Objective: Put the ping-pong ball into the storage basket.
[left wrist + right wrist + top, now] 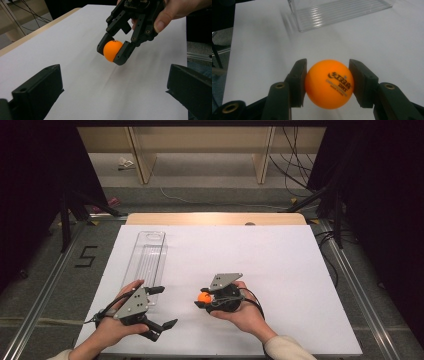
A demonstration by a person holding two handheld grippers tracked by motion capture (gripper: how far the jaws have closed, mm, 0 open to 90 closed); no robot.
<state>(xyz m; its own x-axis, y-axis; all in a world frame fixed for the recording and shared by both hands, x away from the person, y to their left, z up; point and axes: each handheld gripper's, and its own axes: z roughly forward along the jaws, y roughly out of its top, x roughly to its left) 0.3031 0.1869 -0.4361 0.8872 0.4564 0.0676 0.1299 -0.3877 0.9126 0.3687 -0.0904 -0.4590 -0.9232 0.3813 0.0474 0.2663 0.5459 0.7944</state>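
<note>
One orange ball [329, 83] clamped in the right tongs [204, 297], one clear tray [146, 260], left tongs [164, 306] wide open.

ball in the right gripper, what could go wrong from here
The ball is pinched by the right gripper on two small spots of its round sides, so it could squirt out and roll off the table. Squeezing harder might dent it. The clear tray is narrow and lies beside the open left gripper, so a loose drop may miss or bounce out.
</note>
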